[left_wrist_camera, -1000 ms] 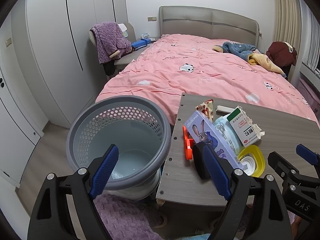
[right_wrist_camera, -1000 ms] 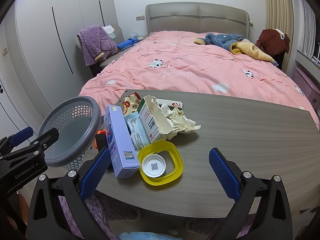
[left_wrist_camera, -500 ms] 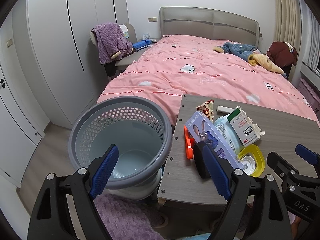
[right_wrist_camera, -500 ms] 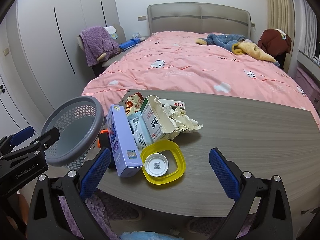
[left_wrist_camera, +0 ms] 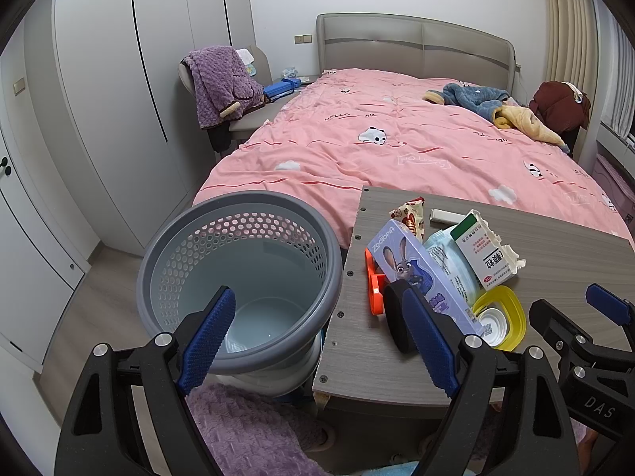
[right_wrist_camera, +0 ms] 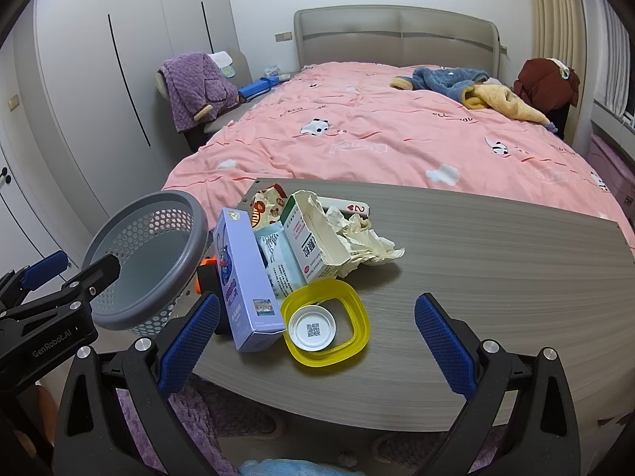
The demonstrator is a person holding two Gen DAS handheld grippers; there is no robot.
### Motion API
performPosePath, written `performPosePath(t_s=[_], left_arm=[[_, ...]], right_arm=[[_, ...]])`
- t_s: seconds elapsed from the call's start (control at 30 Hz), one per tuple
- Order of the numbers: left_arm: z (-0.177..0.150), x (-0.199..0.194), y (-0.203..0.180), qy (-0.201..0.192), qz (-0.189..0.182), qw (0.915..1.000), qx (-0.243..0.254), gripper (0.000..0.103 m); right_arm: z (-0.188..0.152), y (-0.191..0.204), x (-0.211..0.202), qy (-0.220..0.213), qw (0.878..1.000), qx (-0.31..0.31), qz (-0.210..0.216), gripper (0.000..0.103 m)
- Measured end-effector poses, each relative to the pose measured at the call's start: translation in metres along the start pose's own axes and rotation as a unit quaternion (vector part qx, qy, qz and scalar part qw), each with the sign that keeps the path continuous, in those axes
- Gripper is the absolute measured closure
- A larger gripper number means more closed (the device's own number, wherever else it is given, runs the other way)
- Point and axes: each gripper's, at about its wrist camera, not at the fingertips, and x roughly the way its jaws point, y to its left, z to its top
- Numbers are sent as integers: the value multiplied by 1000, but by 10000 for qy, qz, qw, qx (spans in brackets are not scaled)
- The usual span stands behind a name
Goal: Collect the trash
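Both grippers hang with jaws spread wide, holding nothing. The left gripper (left_wrist_camera: 317,329) has ribbed blue pads on black arms; its left pad sits over the mouth of the round grey bin (left_wrist_camera: 238,273), whose plastic wall is punched with hexagonal holes. Its right pad hovers at a black disc (left_wrist_camera: 397,317) on the wood-grain table (left_wrist_camera: 357,361). The right gripper (right_wrist_camera: 317,341) frames the trash just ahead: a glossy lilac box (right_wrist_camera: 242,277), a soft yellow square ring (right_wrist_camera: 349,313) around a round white lid (right_wrist_camera: 311,327), a torn white carton (right_wrist_camera: 313,238), and crumpled paper (right_wrist_camera: 365,238) beyond. The bin stands to its left, beside the table edge.
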Motion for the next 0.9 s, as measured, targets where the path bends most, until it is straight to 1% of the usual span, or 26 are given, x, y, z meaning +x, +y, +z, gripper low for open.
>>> performPosePath(t_s=[0.9], left_arm=[[0,-3,0,-29,47,10000,-3,21]], right_arm=[[3,4,-3,-48,10000,-8,36,6]])
